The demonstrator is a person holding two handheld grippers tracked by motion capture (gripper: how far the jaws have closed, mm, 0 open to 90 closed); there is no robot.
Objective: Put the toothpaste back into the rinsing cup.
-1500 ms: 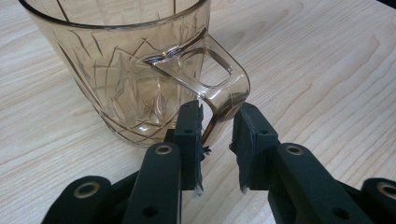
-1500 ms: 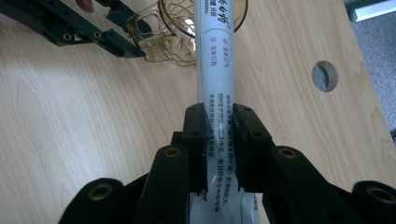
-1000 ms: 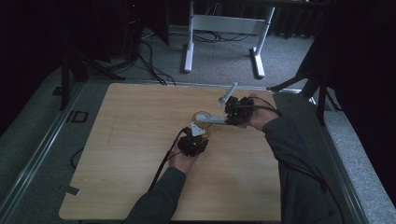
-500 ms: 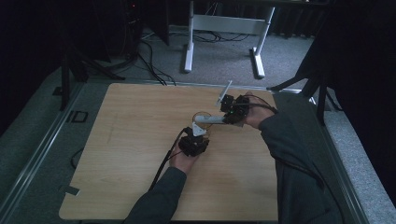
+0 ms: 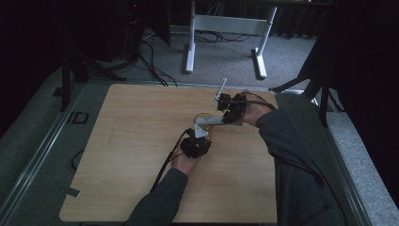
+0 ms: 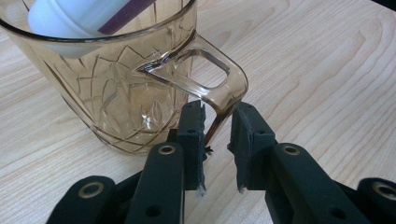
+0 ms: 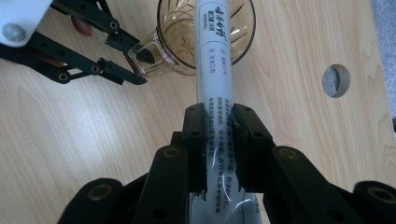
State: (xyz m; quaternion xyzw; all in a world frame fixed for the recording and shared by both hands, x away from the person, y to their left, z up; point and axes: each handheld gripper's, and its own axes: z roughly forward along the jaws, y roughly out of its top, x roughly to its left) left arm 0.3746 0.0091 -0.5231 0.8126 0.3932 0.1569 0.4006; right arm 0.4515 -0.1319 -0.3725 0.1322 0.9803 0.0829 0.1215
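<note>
An amber cut-glass mug [image 6: 116, 93] stands on the wooden table [image 5: 131, 141], near its middle [image 5: 203, 117]. My left gripper [image 6: 218, 140] comes at it from the near side and is shut on the mug's handle [image 6: 219, 88], one pad on each side. My right gripper [image 7: 218, 140] is shut on a white tube [image 7: 212, 70] with printed text. The tube slants down and its capped end [image 6: 60, 18] sits inside the mug. In the high view the right gripper [image 5: 230, 110] is just right of the mug and the left gripper [image 5: 197, 139] is in front of it.
A round hole [image 7: 337, 80] is cut in the tabletop to the right of the mug. Beyond the far edge stand a white desk frame [image 5: 226, 23], black stands and loose cables [image 5: 150, 61] on the grey floor.
The right gripper with the tube has shifted slightly left toward the mug. The left gripper and the mug have stayed where they were.
</note>
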